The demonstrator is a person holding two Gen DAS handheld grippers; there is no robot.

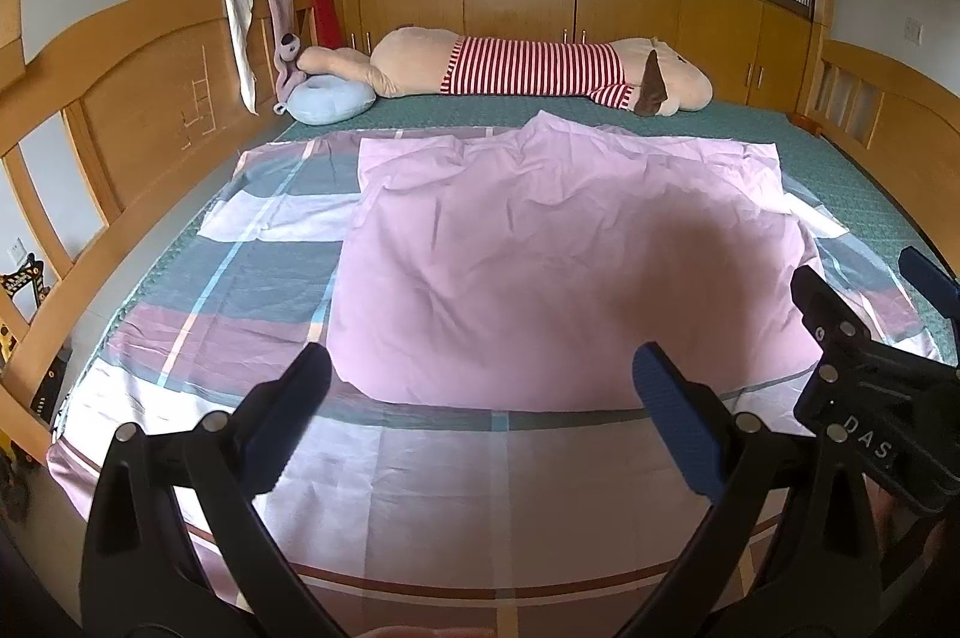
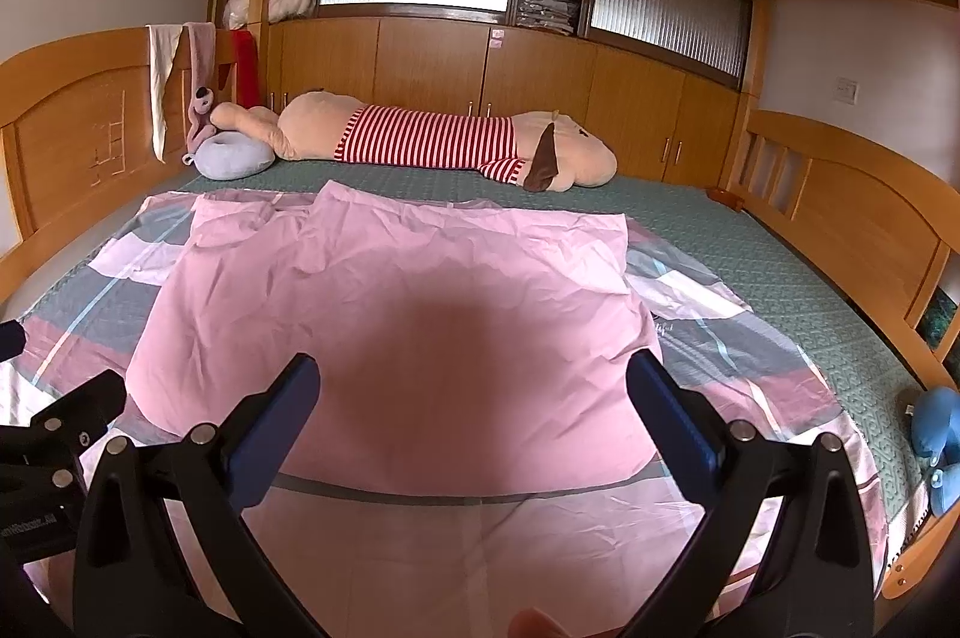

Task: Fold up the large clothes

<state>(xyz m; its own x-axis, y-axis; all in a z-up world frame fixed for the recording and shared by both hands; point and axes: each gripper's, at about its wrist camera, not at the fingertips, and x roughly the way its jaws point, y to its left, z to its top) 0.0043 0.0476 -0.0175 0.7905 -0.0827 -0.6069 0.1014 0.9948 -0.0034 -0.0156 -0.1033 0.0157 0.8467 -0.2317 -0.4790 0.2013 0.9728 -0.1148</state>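
Pink over checks, on green

A plain pink cotton sheet (image 2: 396, 314) lies on a pink, grey and white checked cover (image 1: 240, 290); beyond the sheet, a green patterned mattress (image 2: 750, 242) and a beige plush dog in red-and-white stripes (image 2: 432, 137).

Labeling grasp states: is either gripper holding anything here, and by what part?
Nothing held. Left gripper and right gripper are both open, with the sheet showing between their fingers, no cloth pinched.

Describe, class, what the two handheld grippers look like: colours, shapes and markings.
Both the left gripper and the right gripper have black plastic frames shaped like clamps, with round silver pins at the joints. Their fingers carry flat blue ribbed pads. White letters "DAS" mark the right gripper's side in the left view. No cables or sleeves show.
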